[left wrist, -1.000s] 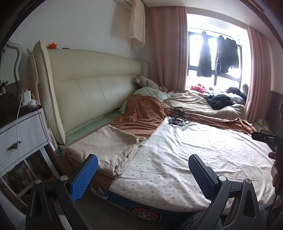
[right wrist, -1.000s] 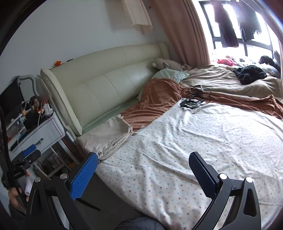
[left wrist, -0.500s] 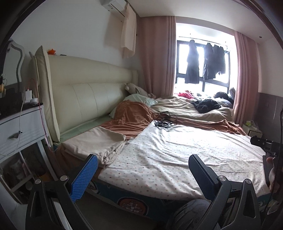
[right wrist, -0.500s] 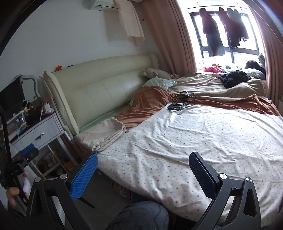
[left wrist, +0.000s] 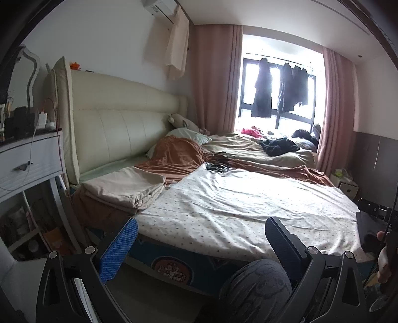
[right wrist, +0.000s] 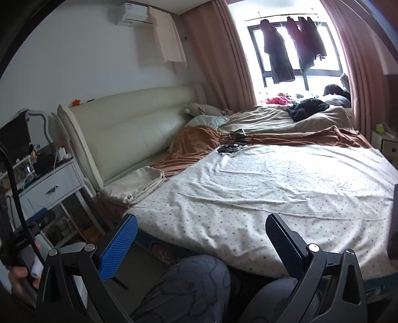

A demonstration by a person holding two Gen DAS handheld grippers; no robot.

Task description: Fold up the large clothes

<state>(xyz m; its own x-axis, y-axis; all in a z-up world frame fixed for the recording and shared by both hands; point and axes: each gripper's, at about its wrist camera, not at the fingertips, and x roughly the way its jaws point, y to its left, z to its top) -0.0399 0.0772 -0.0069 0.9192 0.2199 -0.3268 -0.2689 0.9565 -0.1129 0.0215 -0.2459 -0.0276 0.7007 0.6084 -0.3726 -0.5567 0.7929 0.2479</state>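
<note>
Both the left gripper [left wrist: 200, 238] and right gripper [right wrist: 201, 236] gape wide, holding nothing.

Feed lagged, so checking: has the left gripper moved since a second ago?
Yes. The left gripper has pulled back and tilted up: the headboard sits lower and smaller in its view, and the air conditioner now shows.

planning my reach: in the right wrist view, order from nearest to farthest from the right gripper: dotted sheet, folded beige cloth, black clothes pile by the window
1. dotted sheet, right beyond the right gripper.
2. folded beige cloth, left, by the headboard.
3. black clothes pile, far end, near the window.
</note>
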